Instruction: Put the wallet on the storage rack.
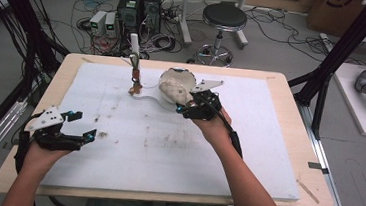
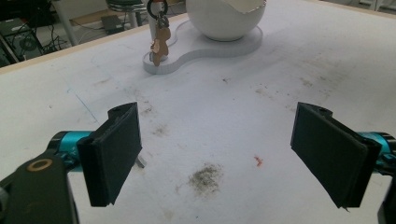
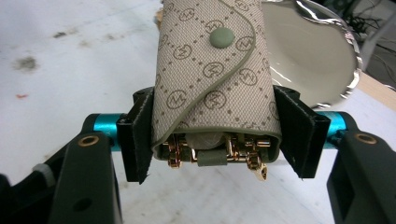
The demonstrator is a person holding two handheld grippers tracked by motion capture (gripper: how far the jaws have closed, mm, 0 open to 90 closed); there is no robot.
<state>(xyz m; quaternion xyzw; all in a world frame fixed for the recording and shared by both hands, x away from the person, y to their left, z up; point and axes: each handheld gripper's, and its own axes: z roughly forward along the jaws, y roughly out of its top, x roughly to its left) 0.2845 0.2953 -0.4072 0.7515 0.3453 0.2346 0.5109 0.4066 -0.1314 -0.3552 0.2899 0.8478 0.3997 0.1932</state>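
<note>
Key case [image 3: 212, 70]: beige monogram pouch with a green snap; clamped between the pads of the right gripper [image 3: 215, 135]; gold hooks show at its lower end; held up just beside the bowl's rim
Bowl [image 1: 175, 77]: white, on a white stand [image 2: 205, 49]; landmark at the far middle of the table [image 1: 278, 141]
Keys [image 2: 159, 44]: hang from a post on the stand, left of the bowl
Left gripper [image 2: 217, 154]: jaws spread wide, nothing between them; well apart from the bowl, near the table's left front

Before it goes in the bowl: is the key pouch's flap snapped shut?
Shut. In the right gripper view the key pouch's flap lies flat with its green snap pressed down.
</note>
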